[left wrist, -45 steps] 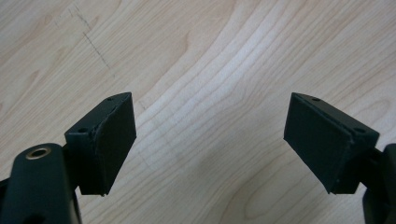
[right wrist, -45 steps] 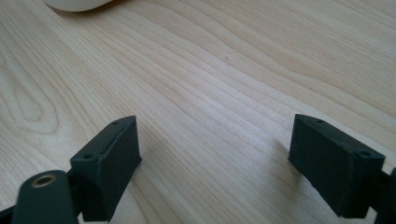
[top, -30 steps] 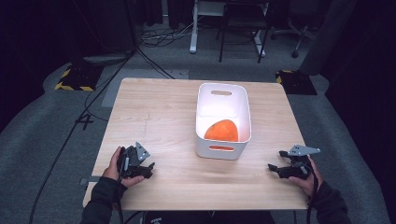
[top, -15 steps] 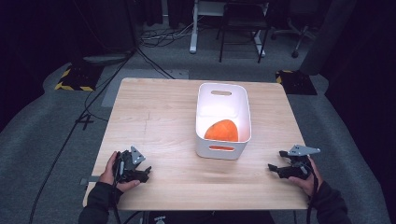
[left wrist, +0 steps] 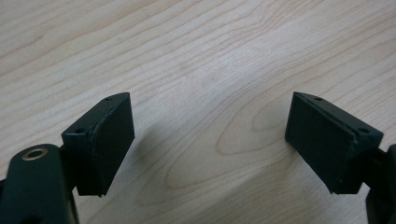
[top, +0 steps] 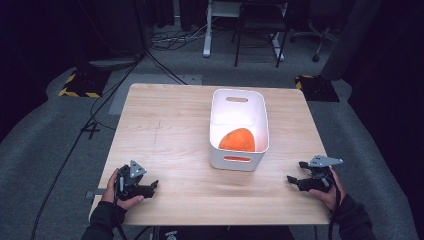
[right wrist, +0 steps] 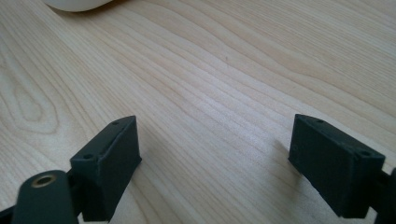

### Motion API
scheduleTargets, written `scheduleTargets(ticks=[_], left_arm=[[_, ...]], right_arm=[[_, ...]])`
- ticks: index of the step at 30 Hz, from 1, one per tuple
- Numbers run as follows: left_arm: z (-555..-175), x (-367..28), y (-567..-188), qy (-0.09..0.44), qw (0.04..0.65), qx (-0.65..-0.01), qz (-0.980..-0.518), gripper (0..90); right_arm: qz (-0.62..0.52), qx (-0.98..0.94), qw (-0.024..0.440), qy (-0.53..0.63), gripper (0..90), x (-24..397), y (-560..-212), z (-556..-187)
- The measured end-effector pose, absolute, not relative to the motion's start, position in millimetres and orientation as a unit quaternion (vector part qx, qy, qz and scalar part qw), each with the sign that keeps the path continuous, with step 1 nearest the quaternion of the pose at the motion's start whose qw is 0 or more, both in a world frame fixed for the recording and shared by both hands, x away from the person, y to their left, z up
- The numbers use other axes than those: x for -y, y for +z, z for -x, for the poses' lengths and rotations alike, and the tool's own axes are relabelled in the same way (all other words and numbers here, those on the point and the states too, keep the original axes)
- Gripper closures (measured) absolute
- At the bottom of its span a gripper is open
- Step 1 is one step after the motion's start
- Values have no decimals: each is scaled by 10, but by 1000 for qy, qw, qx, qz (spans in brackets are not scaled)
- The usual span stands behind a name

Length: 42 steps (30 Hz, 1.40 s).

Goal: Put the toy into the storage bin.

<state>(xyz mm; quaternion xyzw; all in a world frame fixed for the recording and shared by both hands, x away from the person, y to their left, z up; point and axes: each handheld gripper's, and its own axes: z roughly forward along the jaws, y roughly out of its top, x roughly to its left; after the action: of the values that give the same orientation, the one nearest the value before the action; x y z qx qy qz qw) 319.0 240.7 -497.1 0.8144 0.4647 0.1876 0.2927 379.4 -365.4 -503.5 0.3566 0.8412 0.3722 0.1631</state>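
Your left gripper (top: 150, 187) rests low at the near left corner of the wooden table (top: 165, 125), held in your left hand (top: 116, 192), and its jaws point to the right across the boards. In the left gripper view its two black pads (left wrist: 108, 140) stand wide apart, and between them there is only bare wood grain; nothing is pinched. Your right gripper (top: 292, 179) is at the near right side of the table, in your right hand (top: 327, 192), with the grey three-cornered plate (top: 325, 161) on top, and its jaws point to the left, toward the white bin (top: 239, 165). In the right gripper view its pads (right wrist: 112, 163) are also spread wide with only the table surface between them, and a curved white edge of the bin (right wrist: 77, 4) shows at the top left, well ahead of the jaws. The bin stands a little right of the middle of the table, between your two grippers but farther from you. Inside it lies the orange object (top: 238, 140), at the near end of the bin, just behind the near wall with the handle slot. Both grippers are well apart from the bin and from the orange object.
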Motion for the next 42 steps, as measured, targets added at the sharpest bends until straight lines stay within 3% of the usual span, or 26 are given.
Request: scheduleTargets(ticks=[6, 42], left_arm=[[-3166, -2494, -5032, 179, 322, -480, -796, 153], [-3164, -2498, -5032, 176, 323, -482, -795, 150]], right_arm=[[-357, -841, 163, 372, 164, 3653, -5035, -3794], [-356, -841, 163, 372, 163, 3653, -5035, -3794]])
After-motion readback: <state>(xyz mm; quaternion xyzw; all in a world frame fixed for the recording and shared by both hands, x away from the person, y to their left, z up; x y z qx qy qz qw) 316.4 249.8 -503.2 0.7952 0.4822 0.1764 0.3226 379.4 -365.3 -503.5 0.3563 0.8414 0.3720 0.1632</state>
